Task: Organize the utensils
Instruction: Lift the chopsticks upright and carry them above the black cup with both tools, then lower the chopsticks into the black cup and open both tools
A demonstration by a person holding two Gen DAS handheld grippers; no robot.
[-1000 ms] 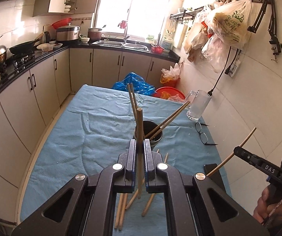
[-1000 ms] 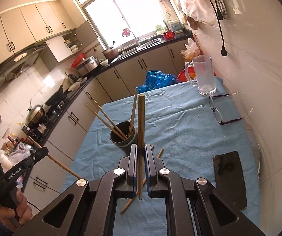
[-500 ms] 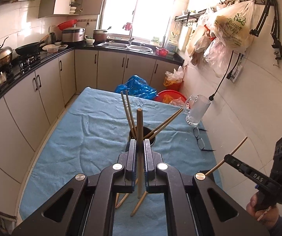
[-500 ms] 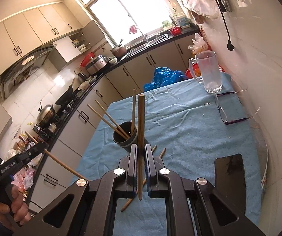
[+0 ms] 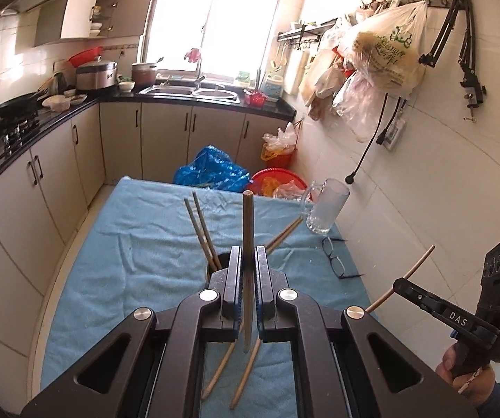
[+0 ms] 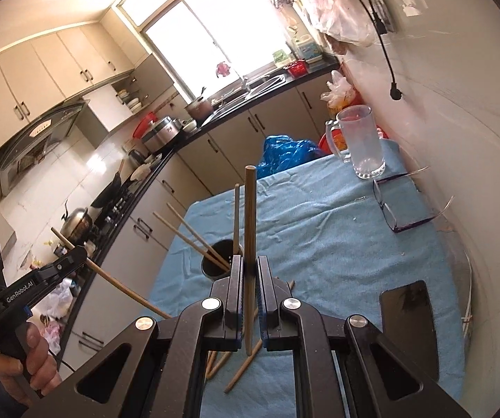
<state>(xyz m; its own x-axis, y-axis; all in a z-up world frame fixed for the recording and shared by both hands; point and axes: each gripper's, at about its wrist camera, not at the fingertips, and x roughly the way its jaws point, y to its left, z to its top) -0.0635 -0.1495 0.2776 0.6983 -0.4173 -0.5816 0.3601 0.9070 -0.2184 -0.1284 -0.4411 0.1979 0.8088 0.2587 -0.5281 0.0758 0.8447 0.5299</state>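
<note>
My left gripper (image 5: pixel 248 261) is shut on a wooden chopstick (image 5: pixel 248 240) held upright, just in front of a dark cup (image 5: pixel 215 271) that holds several chopsticks (image 5: pixel 201 230). My right gripper (image 6: pixel 249 271) is shut on another upright chopstick (image 6: pixel 249 223), near the same cup (image 6: pixel 217 263). Each gripper shows in the other view, the right one (image 5: pixel 403 284) and the left one (image 6: pixel 75 257), holding its chopstick. Loose chopsticks (image 5: pixel 246 372) lie on the blue cloth (image 5: pixel 138 250) beneath the grippers.
A glass mug (image 6: pixel 361 146) and eyeglasses (image 6: pixel 400 209) stand at the table's far right by the wall. A black phone (image 6: pixel 408 320) lies at the near right. Kitchen cabinets (image 5: pixel 40 181) run along the left. A blue bag (image 5: pixel 211 170) and a red basin (image 5: pixel 274 181) sit behind the table.
Both grippers have risen and pulled back a little with their chopsticks still held. The cup now sits lower and closer to the jaws in both views.
</note>
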